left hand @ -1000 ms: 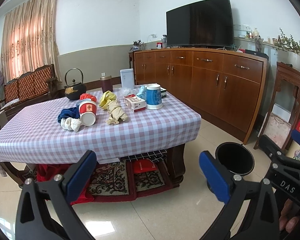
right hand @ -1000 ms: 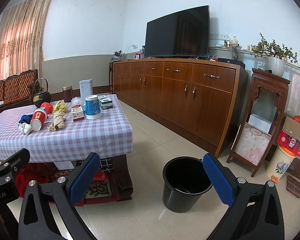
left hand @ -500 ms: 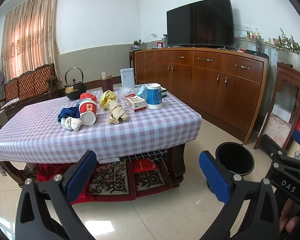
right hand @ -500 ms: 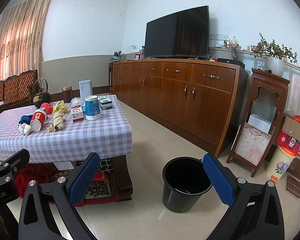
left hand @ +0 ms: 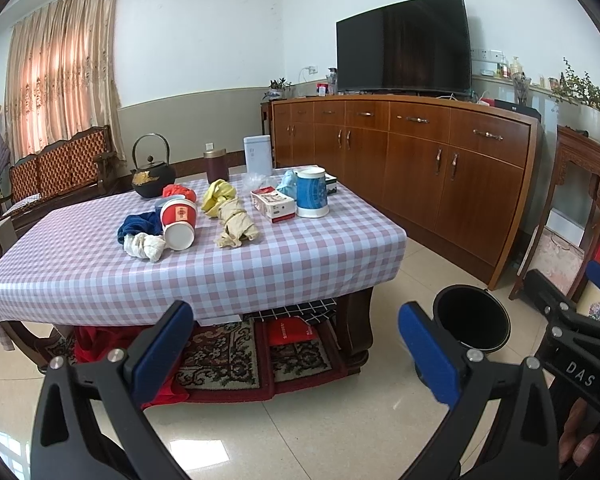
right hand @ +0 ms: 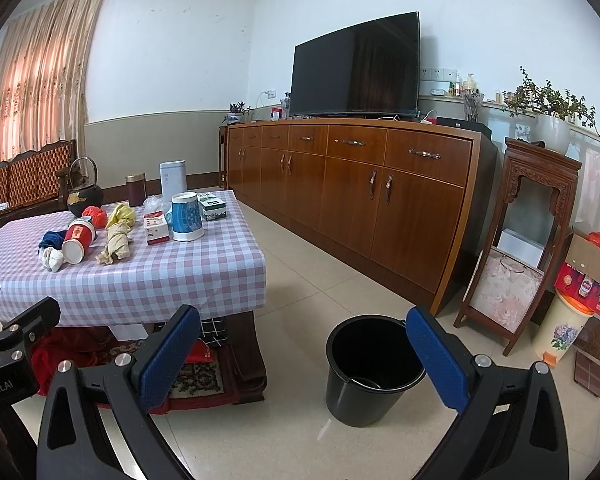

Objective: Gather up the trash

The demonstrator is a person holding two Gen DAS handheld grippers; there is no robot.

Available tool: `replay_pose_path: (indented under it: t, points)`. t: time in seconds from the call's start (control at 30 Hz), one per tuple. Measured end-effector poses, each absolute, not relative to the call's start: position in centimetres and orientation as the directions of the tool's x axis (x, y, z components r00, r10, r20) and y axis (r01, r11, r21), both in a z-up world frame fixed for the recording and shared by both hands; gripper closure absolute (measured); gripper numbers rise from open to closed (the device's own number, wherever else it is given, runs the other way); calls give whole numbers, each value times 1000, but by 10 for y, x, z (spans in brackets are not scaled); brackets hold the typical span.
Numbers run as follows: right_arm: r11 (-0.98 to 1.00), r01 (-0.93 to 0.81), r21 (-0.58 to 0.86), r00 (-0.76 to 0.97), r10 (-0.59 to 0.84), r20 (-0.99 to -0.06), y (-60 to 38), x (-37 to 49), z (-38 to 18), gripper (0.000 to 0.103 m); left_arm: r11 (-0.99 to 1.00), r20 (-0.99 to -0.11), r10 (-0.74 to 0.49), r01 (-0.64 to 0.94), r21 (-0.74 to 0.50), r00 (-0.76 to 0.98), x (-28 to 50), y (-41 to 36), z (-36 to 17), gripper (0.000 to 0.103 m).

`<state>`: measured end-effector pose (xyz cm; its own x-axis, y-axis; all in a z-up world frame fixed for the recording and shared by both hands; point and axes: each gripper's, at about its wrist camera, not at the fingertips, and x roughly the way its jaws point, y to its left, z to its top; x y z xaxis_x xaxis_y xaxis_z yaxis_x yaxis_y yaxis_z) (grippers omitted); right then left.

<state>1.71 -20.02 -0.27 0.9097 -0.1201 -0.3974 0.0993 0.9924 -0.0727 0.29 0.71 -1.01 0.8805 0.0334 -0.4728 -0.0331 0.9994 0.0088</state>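
A low table with a checked cloth (left hand: 260,268) (right hand: 148,280) carries the trash: a tipped red paper cup (left hand: 179,223) (right hand: 76,240), a white crumpled wad (left hand: 144,247), a tan crumpled wad (left hand: 236,226) (right hand: 114,244), a yellow wad (left hand: 218,196), a red wad (left hand: 178,191) and a blue cloth (left hand: 134,226). A black bucket (left hand: 472,320) (right hand: 374,364) stands on the floor to the table's right. My left gripper (left hand: 296,344) is open and empty, short of the table. My right gripper (right hand: 304,354) is open and empty, above the floor left of the bucket.
The table also holds a black kettle (left hand: 153,176), a blue-white mug (left hand: 312,198), a small box (left hand: 272,206) and canisters (left hand: 257,155). A long wooden sideboard (right hand: 360,196) with a TV (right hand: 356,66) lines the right wall. A carved stand (right hand: 528,236) is at far right.
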Motion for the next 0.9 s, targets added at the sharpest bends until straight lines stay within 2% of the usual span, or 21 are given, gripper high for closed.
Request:
replay_pose_path:
  t: [0.9]
  points:
    - [993, 89, -79, 907, -113, -405, -199, 19, -4, 0, 998, -485, 54, -58, 8, 873, 4, 15, -11, 0]
